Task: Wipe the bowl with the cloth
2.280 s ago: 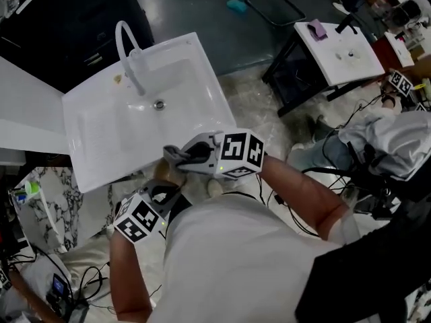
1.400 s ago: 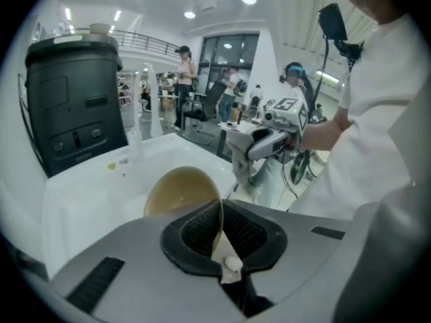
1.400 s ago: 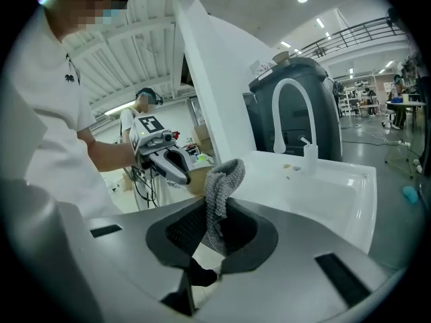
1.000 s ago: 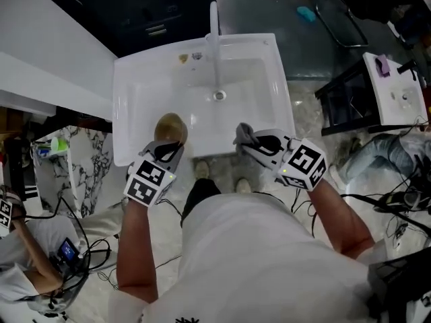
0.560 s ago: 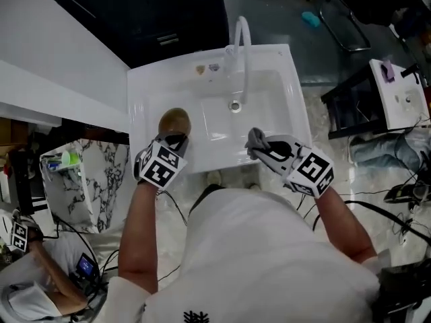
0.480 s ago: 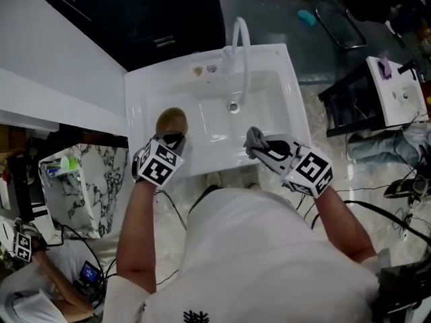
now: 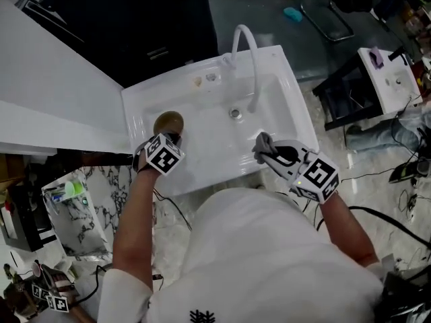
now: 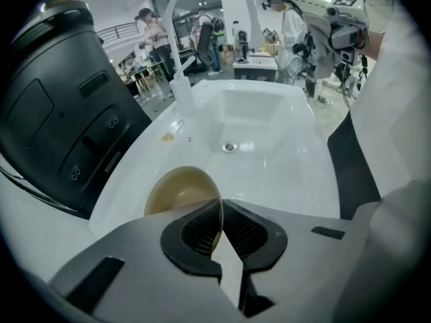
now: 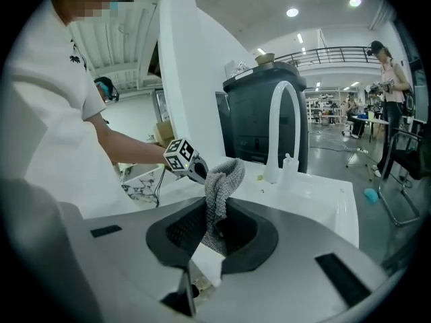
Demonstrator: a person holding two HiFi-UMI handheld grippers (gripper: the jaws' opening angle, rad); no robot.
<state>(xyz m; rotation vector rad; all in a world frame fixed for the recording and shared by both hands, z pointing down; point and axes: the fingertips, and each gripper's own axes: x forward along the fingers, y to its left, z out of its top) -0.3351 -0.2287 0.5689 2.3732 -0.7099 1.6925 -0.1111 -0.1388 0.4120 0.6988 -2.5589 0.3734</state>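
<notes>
Seen from above, a dark cabinet (image 7: 121, 25) stands at the far left behind the white sink (image 7: 202, 157). The brown bowl (image 7: 168, 122) sits over the left part of that sink, and the left gripper (image 7: 170, 138) meets its near edge. From the head view its jaws are mostly lost behind the marker cube. The left gripper view settles the matter: the two pads are closed on the thin rim of the bowl, which tilts up from them with its hollow facing the camera. No view shows whether the bowl's base touches the sink.

Further right, the head view shows the drain (image 7: 235, 114) in the basin. The left gripper view adds the white faucet (image 8: 180, 86) arching over it from the back edge.

On the right, the right gripper (image 7: 266, 150) hangs over the sink's near right corner, well apart from the bowl. Its jaws are pinched on the grey cloth (image 7: 261, 140). In the head view this is only a small grey lump. The right gripper view shows the knitted fabric gripped between the pads, with a folded end standing up above them. That view alone looks across the sink and takes in the left gripper and the person's forearm. At the far right of the head view stands a second sink (image 7: 387, 79).
</notes>
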